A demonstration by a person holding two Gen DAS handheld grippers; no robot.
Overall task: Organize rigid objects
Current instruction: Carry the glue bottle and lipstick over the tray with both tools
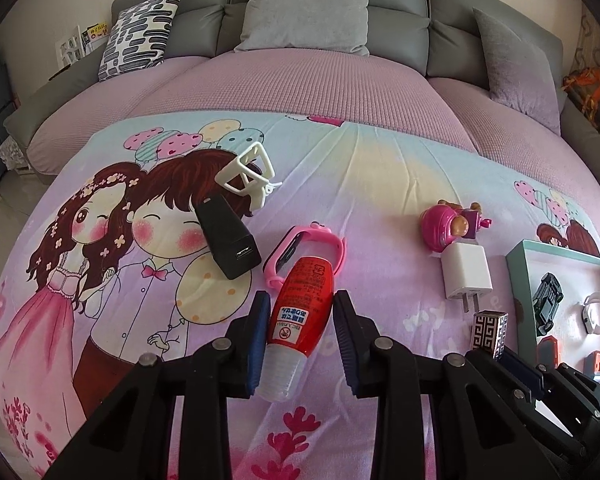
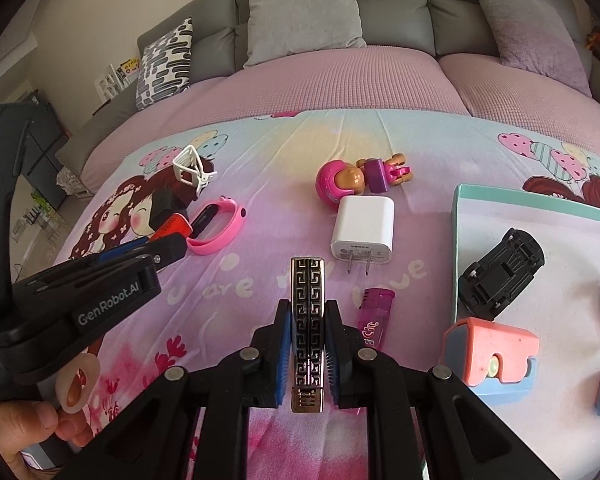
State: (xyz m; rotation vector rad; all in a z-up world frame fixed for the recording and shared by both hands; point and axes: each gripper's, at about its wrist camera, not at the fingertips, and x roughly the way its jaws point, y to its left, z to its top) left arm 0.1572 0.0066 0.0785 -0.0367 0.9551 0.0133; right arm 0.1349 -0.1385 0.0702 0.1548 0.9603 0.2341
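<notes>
With the right gripper (image 2: 308,344) pinching the patterned lighter (image 2: 308,320), the left gripper (image 1: 302,312), fingers spread around the red tube (image 1: 300,300), should close squarely mid-body.

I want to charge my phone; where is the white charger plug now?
In the right wrist view the white charger plug lies on the bedsheet, just below the pink toy figure.

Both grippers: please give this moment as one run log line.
left gripper: open around red bottle | right gripper: shut on patterned lighter | tray: holds black car
</notes>
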